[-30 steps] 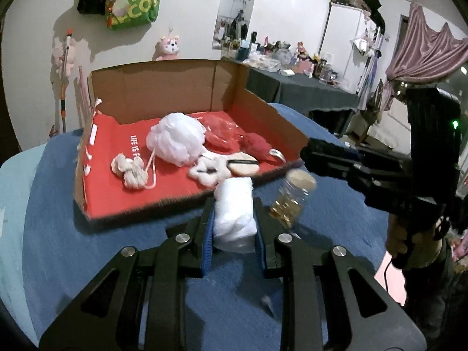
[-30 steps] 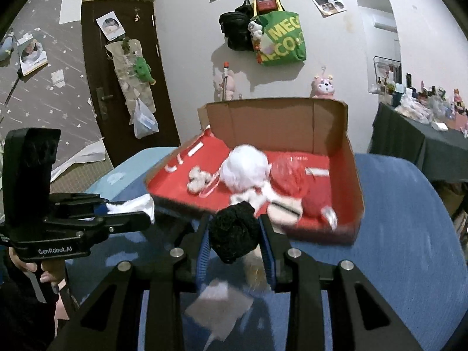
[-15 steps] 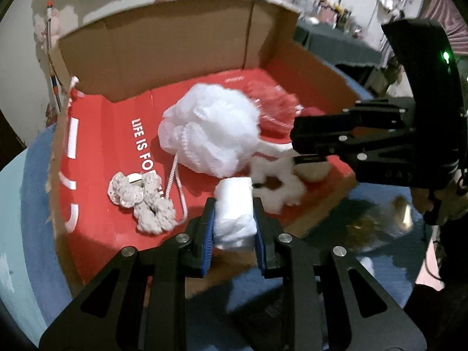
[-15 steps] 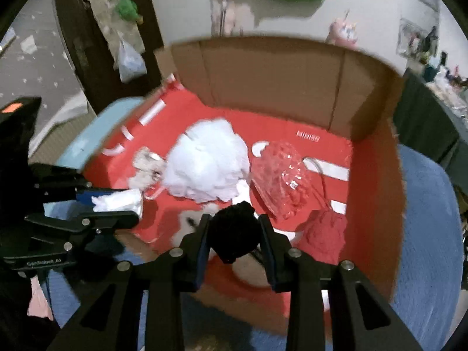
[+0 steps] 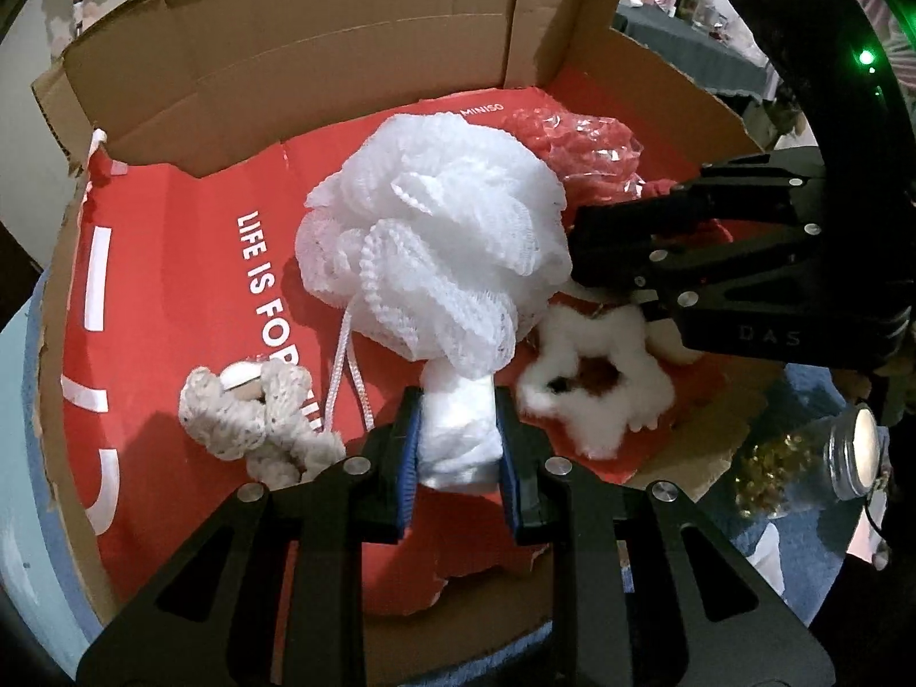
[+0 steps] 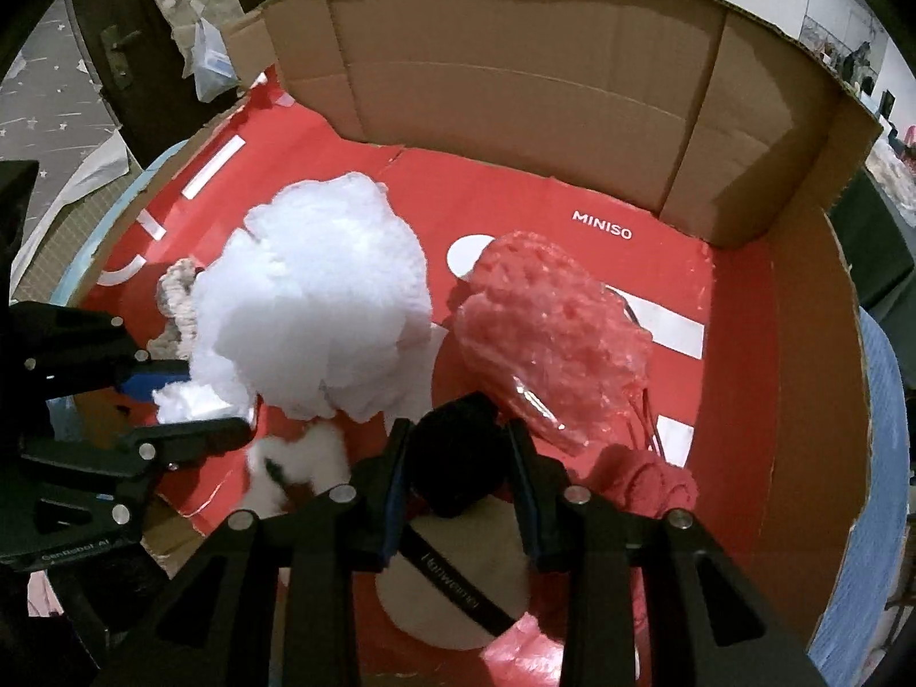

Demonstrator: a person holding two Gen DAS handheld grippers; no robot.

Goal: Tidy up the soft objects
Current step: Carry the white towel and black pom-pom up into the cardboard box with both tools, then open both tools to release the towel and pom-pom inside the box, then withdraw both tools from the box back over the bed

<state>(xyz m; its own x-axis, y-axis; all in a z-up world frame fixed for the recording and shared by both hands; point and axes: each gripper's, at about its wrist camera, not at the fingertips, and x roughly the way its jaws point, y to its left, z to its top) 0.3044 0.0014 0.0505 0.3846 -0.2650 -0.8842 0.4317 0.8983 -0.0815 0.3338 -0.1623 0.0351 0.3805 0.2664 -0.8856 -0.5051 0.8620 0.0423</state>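
Left gripper [image 5: 458, 441] clamped on white tissue wad [image 5: 458, 435], right gripper [image 6: 458, 458] on black pompom [image 6: 455, 458]; risk: snagging white bath pouf [image 5: 435, 235] at 12 o'clock on release.

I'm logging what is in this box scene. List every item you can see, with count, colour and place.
cardboard box: 1, brown with red lining, under both claws
bath pouf: 1, white, box centre
bubble wrap: 1, clear over red, right of pouf
knitted piece: 1, beige, box left
fluffy scrunchie: 1, white, front edge
red knit item: 1, front right
round puff: 1, cream, black strap, front
glass jar: 1, gold contents, outside box
left claw: shut on white wad
right claw: shut on black pompom
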